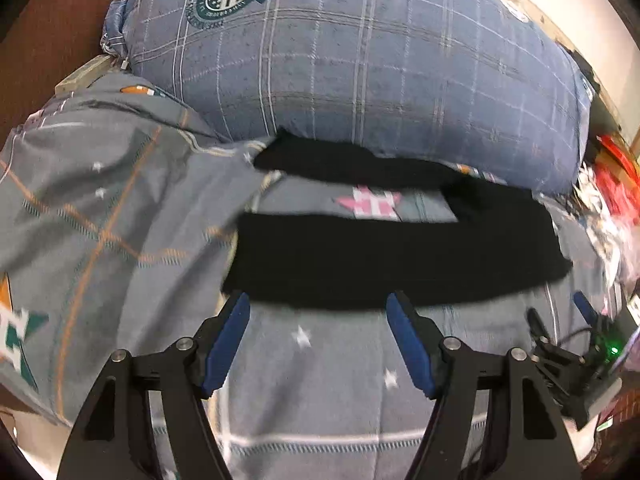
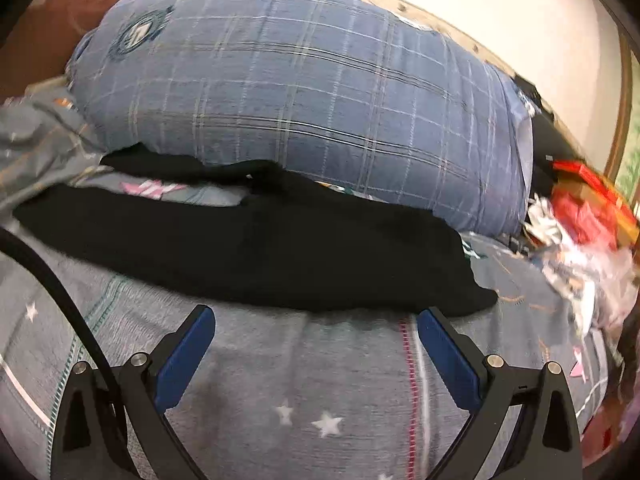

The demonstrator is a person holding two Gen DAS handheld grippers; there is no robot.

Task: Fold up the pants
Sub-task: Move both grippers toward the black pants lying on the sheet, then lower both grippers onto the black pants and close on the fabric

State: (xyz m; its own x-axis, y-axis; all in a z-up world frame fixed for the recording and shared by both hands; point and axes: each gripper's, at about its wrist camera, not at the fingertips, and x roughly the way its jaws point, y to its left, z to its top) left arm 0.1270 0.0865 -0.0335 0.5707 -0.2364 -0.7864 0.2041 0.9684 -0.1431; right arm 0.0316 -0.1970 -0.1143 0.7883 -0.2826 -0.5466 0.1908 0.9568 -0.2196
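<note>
The black pants [image 1: 384,264] lie spread flat on the grey star-print bed cover [image 1: 320,380], their far leg against the blue plaid pillow [image 1: 360,60]. Both the left hand-held gripper [image 1: 318,312] and the right hand-held gripper [image 2: 316,324] stand wide, apparently empty, just short of the near hem.

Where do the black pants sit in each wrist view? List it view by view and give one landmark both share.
Left wrist: black pants span the centre to the right, legs parted, just beyond the open left gripper.
Right wrist: the pants cross the centre from the left edge, just beyond the open right gripper.
Shared landmark: the blue plaid pillow behind the pants.
</note>
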